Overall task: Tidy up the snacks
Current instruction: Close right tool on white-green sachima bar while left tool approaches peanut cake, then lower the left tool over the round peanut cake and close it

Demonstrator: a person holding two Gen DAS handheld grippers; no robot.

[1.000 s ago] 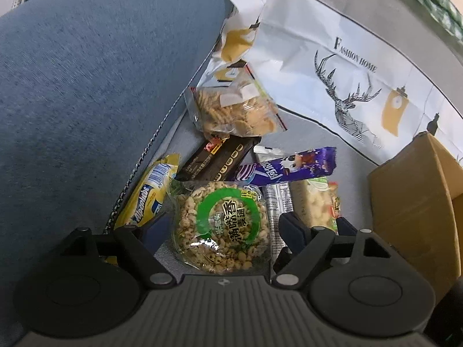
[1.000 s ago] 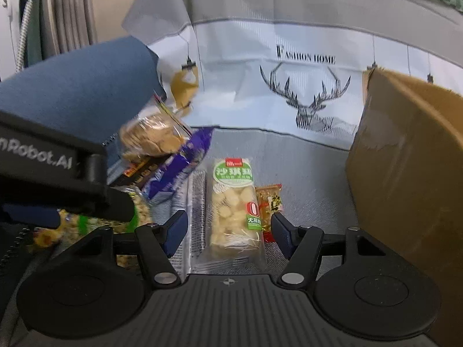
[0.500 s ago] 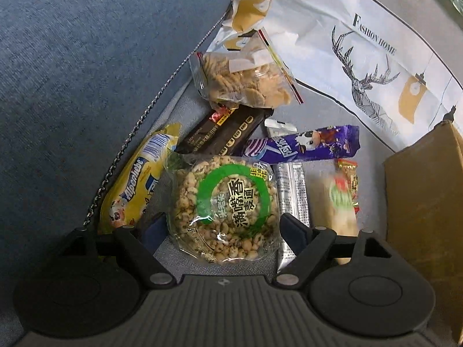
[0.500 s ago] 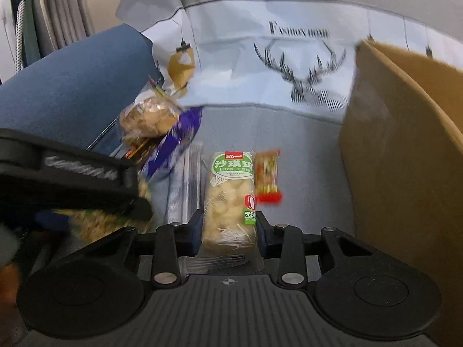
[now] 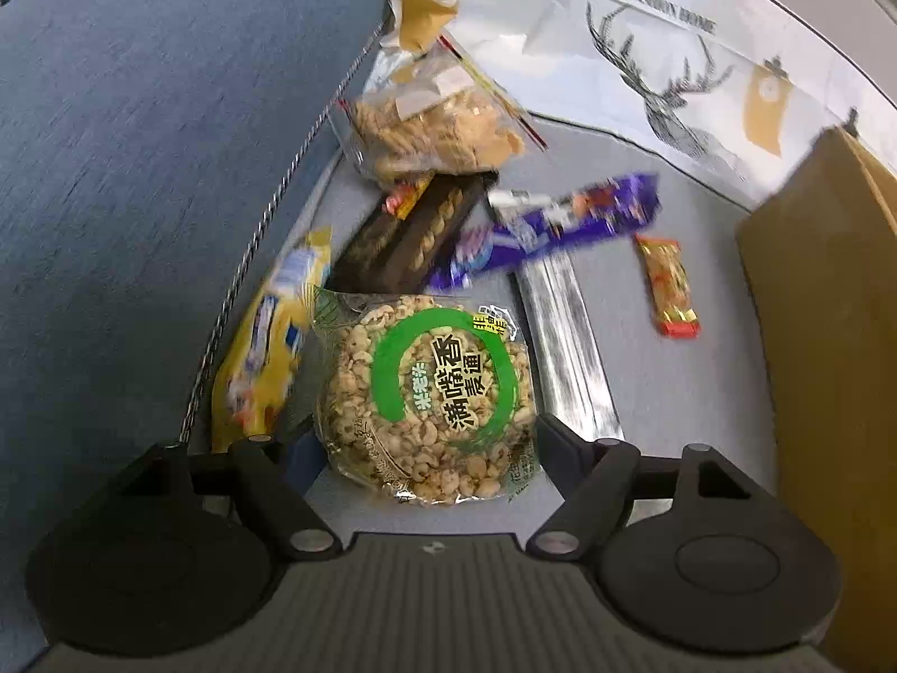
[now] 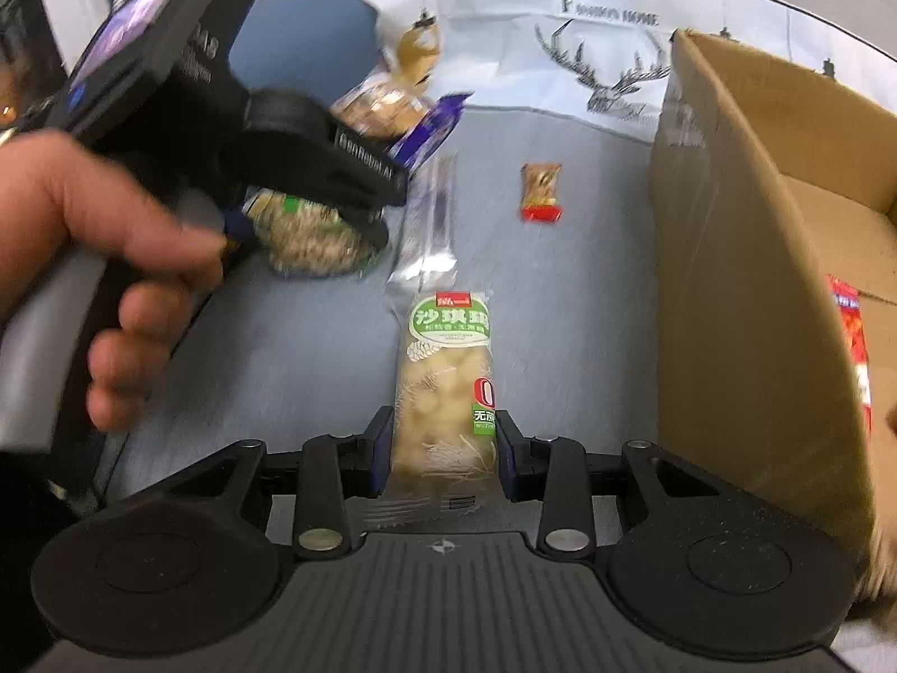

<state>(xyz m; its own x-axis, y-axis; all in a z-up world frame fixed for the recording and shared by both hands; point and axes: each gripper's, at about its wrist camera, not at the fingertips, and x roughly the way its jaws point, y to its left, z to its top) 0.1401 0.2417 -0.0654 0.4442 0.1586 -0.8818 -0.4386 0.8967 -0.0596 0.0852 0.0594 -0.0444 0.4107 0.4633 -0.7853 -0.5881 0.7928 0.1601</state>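
Snacks lie scattered on a grey cloth-covered surface [image 5: 673, 392], hemmed in by a blue cushion [image 5: 140, 168] on one side and an open cardboard box [image 6: 757, 224] on the other. The right gripper [image 6: 443, 448] has its jaws pinching the lower end of a long green-labelled rice-puff bar [image 6: 445, 370], which points straight ahead, close beside the box wall. Inside the box, at the edge of the right wrist view, a red packet [image 6: 852, 336] shows. The left gripper [image 5: 426, 443] has its jaws spread on either side of a round puffed-grain cake with a green ring label [image 5: 426, 392]; I cannot tell whether the fingers touch the wrapper. Just left of the cake lies a yellow packet [image 5: 263, 353], partly blurred. Beyond the cake a dark brown bar [image 5: 415, 235] and a purple wrapper [image 5: 555, 224] overlap, and behind them sits a clear bag of biscuits [image 5: 431, 129]. A long silver wrapper [image 5: 566, 347] lies just right of the cake, and a small orange-and-red candy [image 5: 667, 286] lies well apart, nearer the box. At the back hangs a white cloth printed with a deer and the words "Fashion Home" [image 5: 661, 56]. In the right wrist view, the person's left hand [image 6: 112, 258] is wrapped around the left gripper's handle.
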